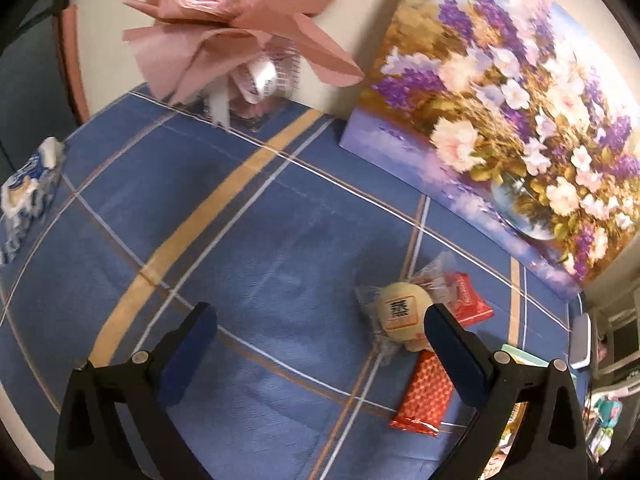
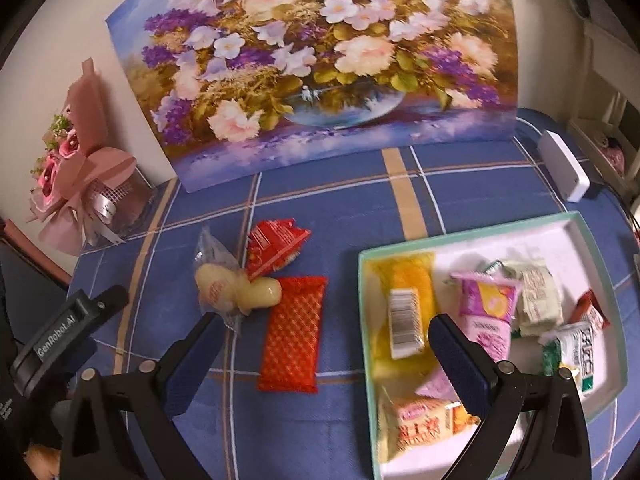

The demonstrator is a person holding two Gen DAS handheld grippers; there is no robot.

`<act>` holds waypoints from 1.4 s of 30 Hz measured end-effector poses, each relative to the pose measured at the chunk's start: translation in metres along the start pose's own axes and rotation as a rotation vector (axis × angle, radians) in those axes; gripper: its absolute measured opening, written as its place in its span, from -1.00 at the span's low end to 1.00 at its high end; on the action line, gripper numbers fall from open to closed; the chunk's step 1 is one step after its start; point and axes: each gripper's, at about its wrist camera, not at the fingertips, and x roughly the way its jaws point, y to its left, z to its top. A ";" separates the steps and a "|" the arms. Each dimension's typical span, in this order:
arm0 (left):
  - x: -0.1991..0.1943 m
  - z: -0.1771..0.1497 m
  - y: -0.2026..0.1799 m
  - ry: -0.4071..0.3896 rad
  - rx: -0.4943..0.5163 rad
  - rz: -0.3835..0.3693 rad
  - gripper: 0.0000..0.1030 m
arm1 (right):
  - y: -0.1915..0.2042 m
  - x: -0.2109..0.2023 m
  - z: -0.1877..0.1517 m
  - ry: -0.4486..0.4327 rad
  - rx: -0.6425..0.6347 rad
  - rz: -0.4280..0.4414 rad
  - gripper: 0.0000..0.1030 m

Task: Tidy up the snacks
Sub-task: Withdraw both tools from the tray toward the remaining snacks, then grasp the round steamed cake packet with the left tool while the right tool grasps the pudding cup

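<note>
The bench under a blue cloth with white and tan checks (image 2: 340,208) has a wide bare stretch toward its left side, and another between the loose snacks and the flower painting on canvas (image 2: 320,60) that leans against the wall along the far edge. A pink paper-wrapped bouquet (image 2: 80,184) stands in the far left corner, and a white oblong device (image 2: 564,168) lies near the right edge. A blue and white tissue pack (image 1: 28,192) sits at the left edge.

Three snacks lie loose, touching one another: a red quilted-pattern packet (image 2: 294,344), a pale round bun in clear wrap (image 2: 236,288) and a red crinkled packet (image 2: 272,246) behind it. They sit just left of a shallow white box with a mint-green rim (image 2: 472,232).

The box holds a yellow packet with a barcode label (image 2: 404,312), a pink packet (image 2: 488,308), pale green wrapped pieces (image 2: 536,300), a yellow and white packet (image 2: 420,424) and a green and white packet (image 2: 576,352).

The left claw (image 1: 320,320) is spread wide with nothing between its fingers, above bare cloth left of the bun. The right claw (image 2: 324,328) is also spread wide and empty, spanning the quilted packet and the box's left rim.
</note>
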 end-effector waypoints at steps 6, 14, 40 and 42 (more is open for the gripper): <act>0.015 0.010 -0.013 0.029 -0.002 -0.079 1.00 | 0.002 0.014 0.014 -0.018 -0.005 -0.010 1.00; 0.041 0.017 -0.018 0.072 -0.035 -0.164 0.99 | 0.003 0.038 0.019 -0.003 -0.003 -0.031 0.99; 0.105 -0.004 -0.040 0.214 -0.079 -0.264 0.65 | 0.004 0.063 0.015 0.046 -0.029 -0.066 0.94; 0.104 -0.004 -0.040 0.218 -0.077 -0.268 0.50 | 0.006 0.063 0.015 0.045 -0.032 -0.067 0.93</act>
